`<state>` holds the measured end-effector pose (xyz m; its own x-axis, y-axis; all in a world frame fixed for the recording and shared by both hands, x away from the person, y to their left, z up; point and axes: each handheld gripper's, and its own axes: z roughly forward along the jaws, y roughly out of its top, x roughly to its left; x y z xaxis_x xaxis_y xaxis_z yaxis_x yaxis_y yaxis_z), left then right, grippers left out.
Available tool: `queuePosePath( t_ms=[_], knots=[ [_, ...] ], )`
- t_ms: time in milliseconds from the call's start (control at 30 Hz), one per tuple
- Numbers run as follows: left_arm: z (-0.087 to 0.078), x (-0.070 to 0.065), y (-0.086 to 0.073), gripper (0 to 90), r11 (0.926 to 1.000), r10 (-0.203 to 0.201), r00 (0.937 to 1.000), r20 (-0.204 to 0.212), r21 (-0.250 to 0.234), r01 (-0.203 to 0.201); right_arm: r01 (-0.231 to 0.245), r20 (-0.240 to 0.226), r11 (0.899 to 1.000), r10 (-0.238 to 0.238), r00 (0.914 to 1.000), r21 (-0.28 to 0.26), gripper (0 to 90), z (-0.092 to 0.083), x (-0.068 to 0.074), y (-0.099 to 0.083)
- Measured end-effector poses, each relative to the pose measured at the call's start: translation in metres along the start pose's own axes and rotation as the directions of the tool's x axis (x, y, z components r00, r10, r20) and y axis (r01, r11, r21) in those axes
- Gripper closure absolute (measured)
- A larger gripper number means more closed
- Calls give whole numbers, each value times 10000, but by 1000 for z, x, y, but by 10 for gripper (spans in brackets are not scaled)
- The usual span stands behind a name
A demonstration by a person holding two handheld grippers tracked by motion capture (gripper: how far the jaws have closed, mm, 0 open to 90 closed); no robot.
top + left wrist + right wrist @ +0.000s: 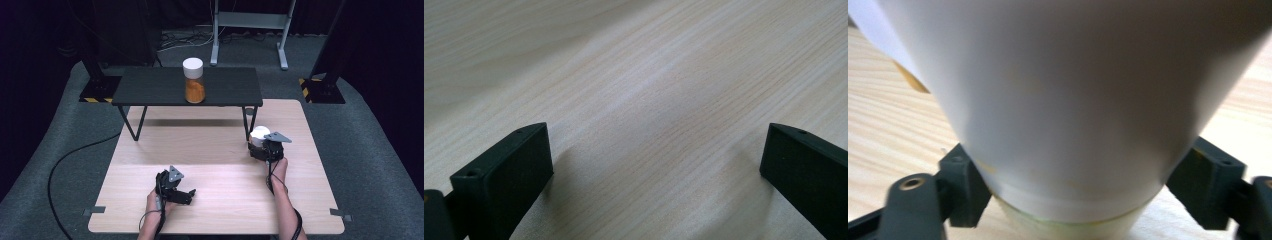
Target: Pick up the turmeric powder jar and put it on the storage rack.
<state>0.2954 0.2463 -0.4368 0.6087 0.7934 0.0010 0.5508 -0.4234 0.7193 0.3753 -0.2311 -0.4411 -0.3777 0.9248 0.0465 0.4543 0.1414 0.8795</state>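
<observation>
The right claw grips a white-capped jar; the left claw gapes wide over the table.

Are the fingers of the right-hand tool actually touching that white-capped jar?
Touching. In the right gripper view, both fingers press against the white cap of the jar on either side, with no gap showing. The high view has the right gripper around it.

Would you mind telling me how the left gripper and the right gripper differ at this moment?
The left gripper has its jaws wide apart over bare wood, while the right gripper has a white-lidded jar between its jaws, pressed against both sides. The left gripper sits nearer the person at the tabletop's middle; the right gripper is farther forward, beside the black shelf's leg. Both are black, hand-held, with grey three-cornered plates.
</observation>
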Motion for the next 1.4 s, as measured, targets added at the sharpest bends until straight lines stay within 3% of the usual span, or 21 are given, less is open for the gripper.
queuePosePath(
  t_ms=[67,567,1100,1400],
  knots=[
    [0,0,0,0,10000,-5,10000,0,9,5,-4,-108,10000,3,9999,-45,280,0,-1,-1],
    [0,1,0,0,10000,69,9999,76,-9,-69,-69,-33,9997,69,10000,-234,293,-4,1,-4],
    [0,1,0,0,10000,93,9999,138,-2,-93,380,20,9991,-380,9993,-167,293,-20,5,12],
    [0,1,0,0,9999,124,9998,166,-2,-124,497,-190,9987,-499,9986,-119,294,-28,5,22]
  ],
)
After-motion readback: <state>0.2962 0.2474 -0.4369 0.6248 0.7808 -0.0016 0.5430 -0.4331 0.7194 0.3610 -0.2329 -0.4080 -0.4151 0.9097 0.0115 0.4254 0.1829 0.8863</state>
